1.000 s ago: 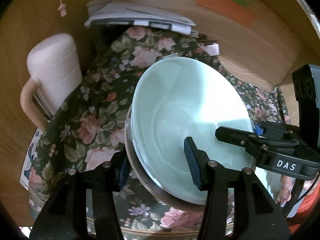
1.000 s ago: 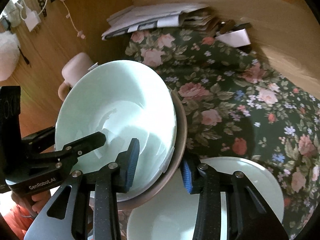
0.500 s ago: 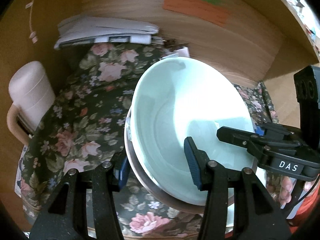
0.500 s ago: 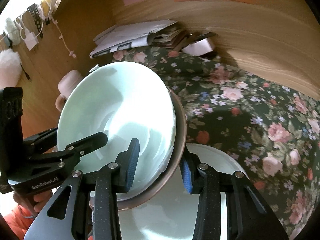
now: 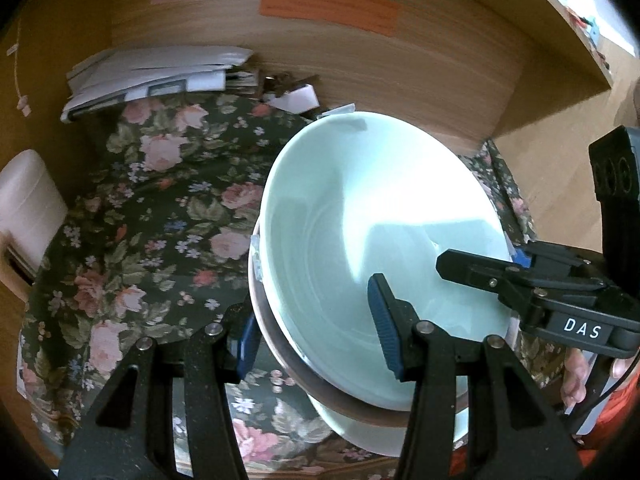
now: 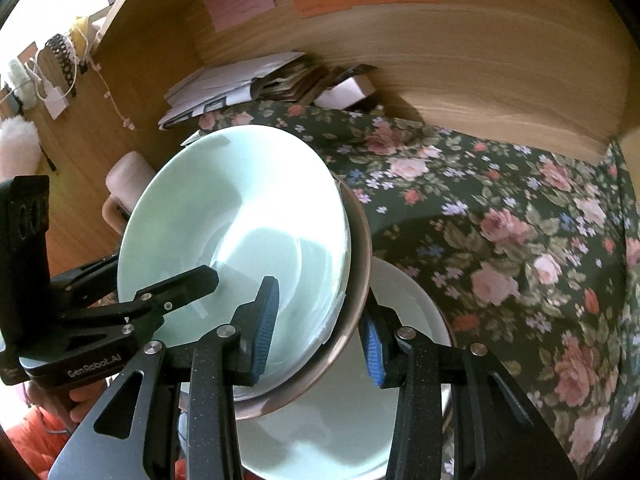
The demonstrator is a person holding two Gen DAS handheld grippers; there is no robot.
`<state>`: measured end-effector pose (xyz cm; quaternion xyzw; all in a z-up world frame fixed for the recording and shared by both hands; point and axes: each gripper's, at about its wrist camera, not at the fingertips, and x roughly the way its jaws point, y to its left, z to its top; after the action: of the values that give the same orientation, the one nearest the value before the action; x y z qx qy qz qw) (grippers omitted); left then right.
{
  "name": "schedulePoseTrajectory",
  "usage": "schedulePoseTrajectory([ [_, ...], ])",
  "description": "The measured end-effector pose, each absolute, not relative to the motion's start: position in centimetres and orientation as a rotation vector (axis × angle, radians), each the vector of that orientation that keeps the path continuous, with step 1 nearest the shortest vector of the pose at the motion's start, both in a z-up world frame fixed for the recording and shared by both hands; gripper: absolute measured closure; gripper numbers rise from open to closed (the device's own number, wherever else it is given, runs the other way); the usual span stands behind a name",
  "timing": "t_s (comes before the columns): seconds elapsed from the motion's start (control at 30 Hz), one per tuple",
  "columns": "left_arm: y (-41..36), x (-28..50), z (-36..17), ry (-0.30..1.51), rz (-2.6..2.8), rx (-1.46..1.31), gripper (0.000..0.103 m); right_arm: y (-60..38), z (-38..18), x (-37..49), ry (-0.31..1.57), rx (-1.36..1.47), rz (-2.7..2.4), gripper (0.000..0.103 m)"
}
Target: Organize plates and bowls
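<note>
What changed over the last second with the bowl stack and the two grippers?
Both grippers, left and right, carried the stack of bowls farther across the floral cloth toward the wooden back panel, away from the pink mug. Grips unchanged; the pale plate stays below.

**Two grippers hold stacked bowls over a floral cloth**

The left gripper (image 5: 316, 328) clamps the near rim of a pale green bowl (image 5: 352, 220) nested in a brown bowl (image 5: 288, 364). The right gripper (image 5: 480, 264) grips the right rim. Papers (image 5: 160, 76) lie far left on the floral cloth (image 5: 160, 220).
</note>
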<state>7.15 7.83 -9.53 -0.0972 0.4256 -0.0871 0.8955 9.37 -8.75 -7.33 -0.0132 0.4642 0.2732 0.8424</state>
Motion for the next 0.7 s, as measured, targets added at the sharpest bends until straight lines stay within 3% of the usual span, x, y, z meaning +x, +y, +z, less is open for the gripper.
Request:
schedulePoseTrajectory([
  [0.7,4.1,6.7,-11.8,0.944,-0.268,-0.177,0.053,-12.5,-9.9,8.7,1.061,0.056,0.501,0.068],
])
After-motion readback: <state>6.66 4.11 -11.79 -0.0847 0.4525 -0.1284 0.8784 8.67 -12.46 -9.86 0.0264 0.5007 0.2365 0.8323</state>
